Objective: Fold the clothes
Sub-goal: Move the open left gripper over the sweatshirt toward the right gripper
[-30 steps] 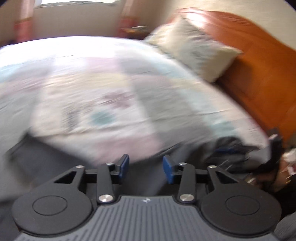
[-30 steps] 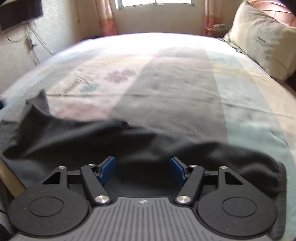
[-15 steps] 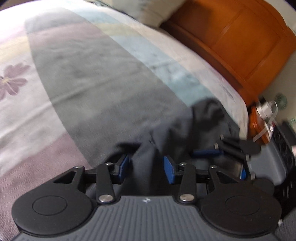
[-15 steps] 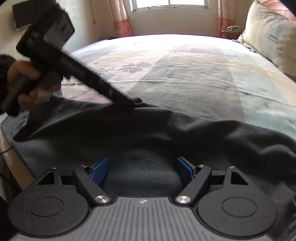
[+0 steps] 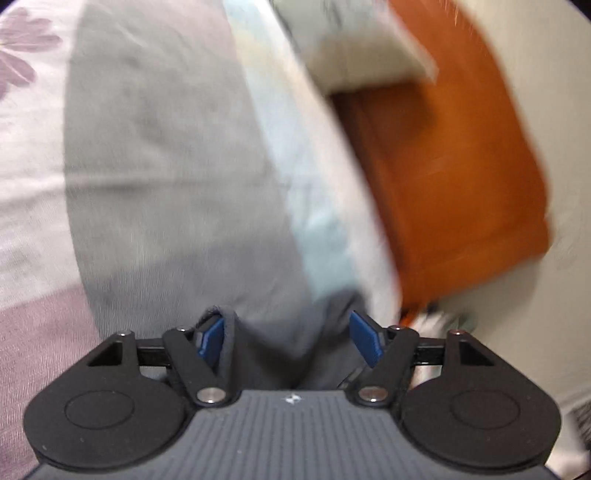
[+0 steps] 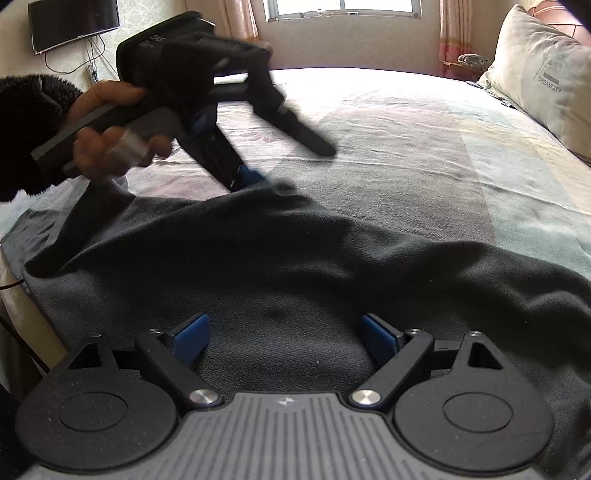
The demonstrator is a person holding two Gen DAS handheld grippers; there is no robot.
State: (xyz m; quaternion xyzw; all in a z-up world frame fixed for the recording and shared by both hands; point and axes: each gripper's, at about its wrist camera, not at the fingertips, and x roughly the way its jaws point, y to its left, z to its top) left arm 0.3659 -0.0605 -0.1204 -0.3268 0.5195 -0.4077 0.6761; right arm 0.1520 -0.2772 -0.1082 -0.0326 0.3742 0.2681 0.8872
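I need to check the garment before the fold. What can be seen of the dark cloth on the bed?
The dark cloth is charcoal and soft, fleece-like by its look, spread rumpled across the near part of the bed. Its far edge is lifted into a peak beside the left hand-held gripper, whose jaws stand open; a hemmed fold lies between them. The right hand-held gripper hangs open over it.

garment (image 6: 295,273): dark grey cloth, matt, fine nubby knit, thick rolled hem
bedsheet (image 6: 406,122): thin woven cloth, matt, lightly creased, faded floral print
pillow (image 6: 543,85): off-white cloth, matt, printed lettering
headboard (image 5: 461,177): orange-brown wood, smooth, slight sheen
right gripper (image 6: 284,336): matt black plastic, ribbed grey housing, blue pads, polished metal pivot screws
left gripper (image 5: 288,336): same plastic, same blue pads
TV (image 6: 74,22): glossy black screen
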